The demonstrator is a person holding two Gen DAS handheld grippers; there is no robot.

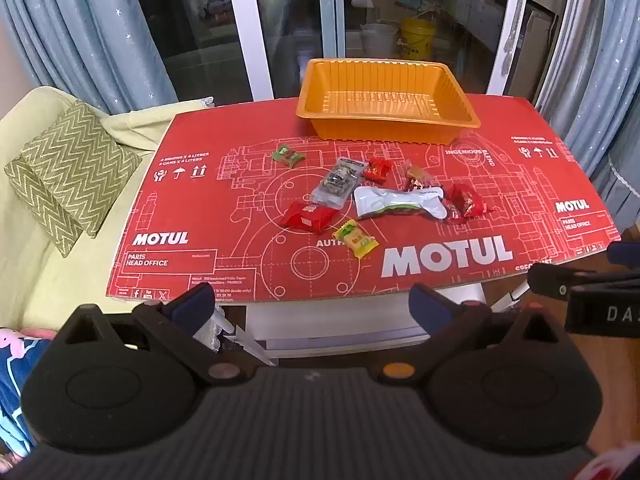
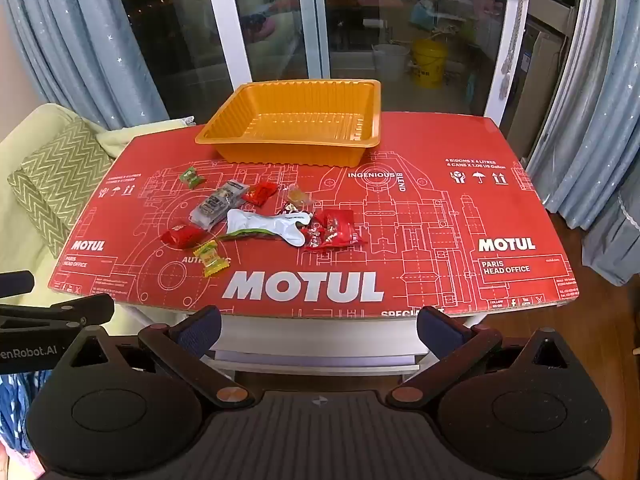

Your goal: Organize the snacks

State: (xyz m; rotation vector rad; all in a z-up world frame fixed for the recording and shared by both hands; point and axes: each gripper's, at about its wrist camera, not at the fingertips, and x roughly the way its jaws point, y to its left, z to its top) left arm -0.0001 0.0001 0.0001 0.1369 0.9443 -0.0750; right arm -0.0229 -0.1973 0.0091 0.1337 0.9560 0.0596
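Orange tray [image 1: 386, 100] sits empty; snack packets [image 1: 384, 196] lie loose just before it. Left gripper [image 1: 312, 300] & right gripper [image 2: 318, 322] gape wide, holding nothing. Risk: slick wrappers may slip from the pads.

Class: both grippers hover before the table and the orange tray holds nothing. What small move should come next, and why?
Probably advance the open left gripper toward the yellow snack packet, the piece nearest the table's front edge. All the snacks lie loose on the red mat, the orange tray is empty, and the right gripper is open too, holding nothing.
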